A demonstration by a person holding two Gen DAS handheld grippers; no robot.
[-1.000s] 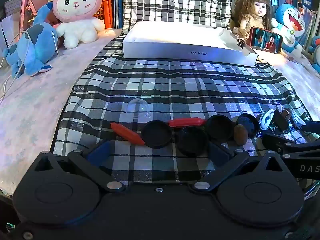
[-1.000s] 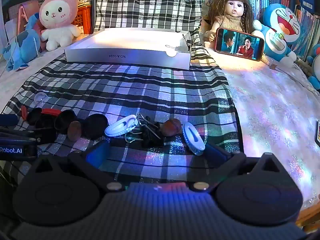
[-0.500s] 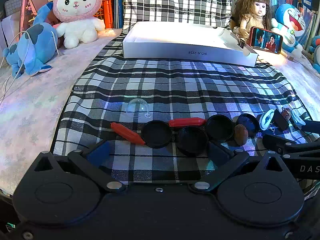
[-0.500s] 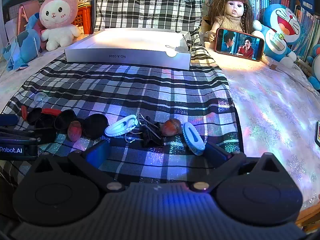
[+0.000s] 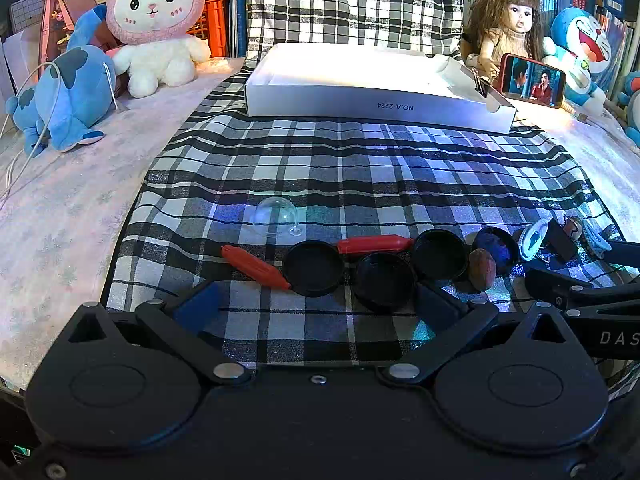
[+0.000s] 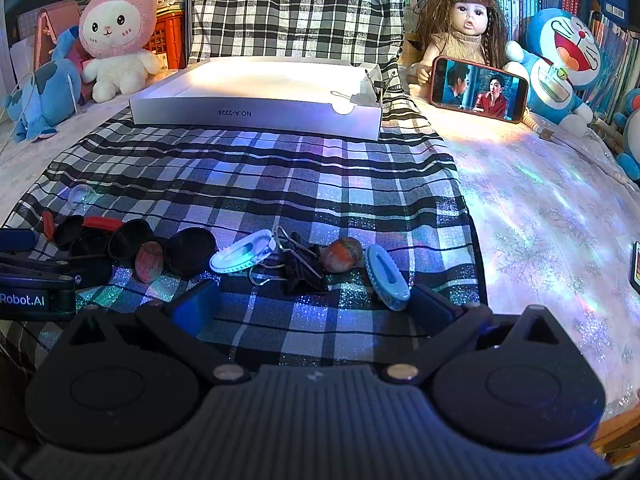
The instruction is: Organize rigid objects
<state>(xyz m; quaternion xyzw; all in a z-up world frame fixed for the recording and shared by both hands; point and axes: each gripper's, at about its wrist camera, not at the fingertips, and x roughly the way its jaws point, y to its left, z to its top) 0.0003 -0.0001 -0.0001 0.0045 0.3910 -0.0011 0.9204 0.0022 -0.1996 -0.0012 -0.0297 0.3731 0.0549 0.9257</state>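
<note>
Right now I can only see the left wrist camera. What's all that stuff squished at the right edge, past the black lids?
Observer: The right wrist view shows it clearly. A black binder clip lies between a white clip and an acorn.
Operator: Is the other gripper holding anything?
Observer: No. The right gripper is open, and only the plaid cloth shows between its fingers.
Operator: Is anything really close to it?
Observer: Yes, a light-blue clip lies just ahead of its right finger.
</note>
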